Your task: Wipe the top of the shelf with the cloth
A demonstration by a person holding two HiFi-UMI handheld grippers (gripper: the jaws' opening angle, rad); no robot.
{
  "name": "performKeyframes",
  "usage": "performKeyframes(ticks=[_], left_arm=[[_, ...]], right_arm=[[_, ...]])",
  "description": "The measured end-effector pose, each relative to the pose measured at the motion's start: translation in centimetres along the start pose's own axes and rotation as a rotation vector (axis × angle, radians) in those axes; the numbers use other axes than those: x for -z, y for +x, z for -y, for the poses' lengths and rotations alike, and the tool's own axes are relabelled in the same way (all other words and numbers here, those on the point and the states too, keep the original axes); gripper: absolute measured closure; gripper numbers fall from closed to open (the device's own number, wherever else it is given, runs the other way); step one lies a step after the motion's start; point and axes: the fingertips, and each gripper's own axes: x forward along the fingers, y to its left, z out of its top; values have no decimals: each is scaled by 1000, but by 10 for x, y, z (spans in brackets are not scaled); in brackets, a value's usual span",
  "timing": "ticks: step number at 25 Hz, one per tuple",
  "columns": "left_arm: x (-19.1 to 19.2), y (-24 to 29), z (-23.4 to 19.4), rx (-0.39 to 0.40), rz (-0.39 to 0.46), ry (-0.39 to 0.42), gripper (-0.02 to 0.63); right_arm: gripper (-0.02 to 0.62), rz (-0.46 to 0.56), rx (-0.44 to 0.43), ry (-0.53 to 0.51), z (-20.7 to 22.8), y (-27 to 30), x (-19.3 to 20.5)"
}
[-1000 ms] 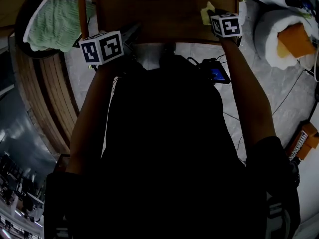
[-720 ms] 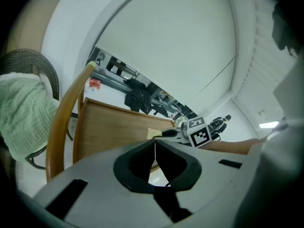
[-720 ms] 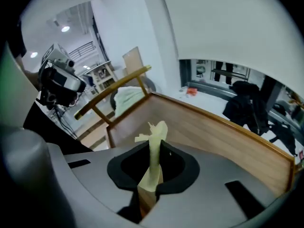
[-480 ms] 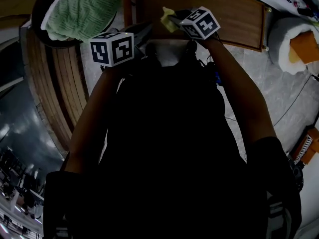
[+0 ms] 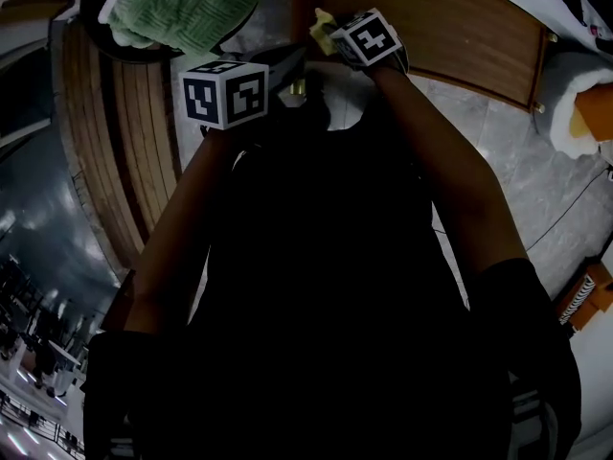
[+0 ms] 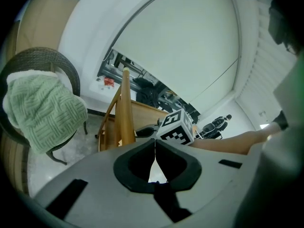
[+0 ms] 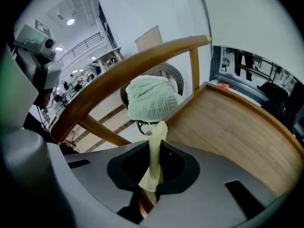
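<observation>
Right claw (image 5: 327,39) dragged the cloth (image 5: 320,27) leftward — across the shelf (image 5: 450,36).

Both arms reach forward from the body, the left forearm (image 5: 182,218) and the right forearm (image 5: 442,175) converging so that the two grippers lie near each other, the right one slightly farther out. The left gripper (image 5: 275,63), its marker cube (image 5: 223,92) uppermost, has its jaws pressed together with nothing between them. The right gripper (image 5: 331,38), its marker cube (image 5: 365,37) tilted, has its jaws clamped on a strip of yellow cloth (image 7: 154,151) protruding from between them.
</observation>
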Motion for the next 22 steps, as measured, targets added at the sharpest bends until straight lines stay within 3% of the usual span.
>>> performKeyframes(ticks=[6,9,15,22], left_arm=[[11,0,1,0,-5,-30,591],[13,3,9,-5,-2,-20,591],[7,13,21,-16,20,-39,591],[5,51,49,-11,9,-36,591]], right_arm=[[546,-50,-31,-193,-13,25,17],[546,-58,-53,-225,-15,25,19],[546,-86,-104,-174,-4,18,29],[546,-100,-39,-132,56,-36,90]])
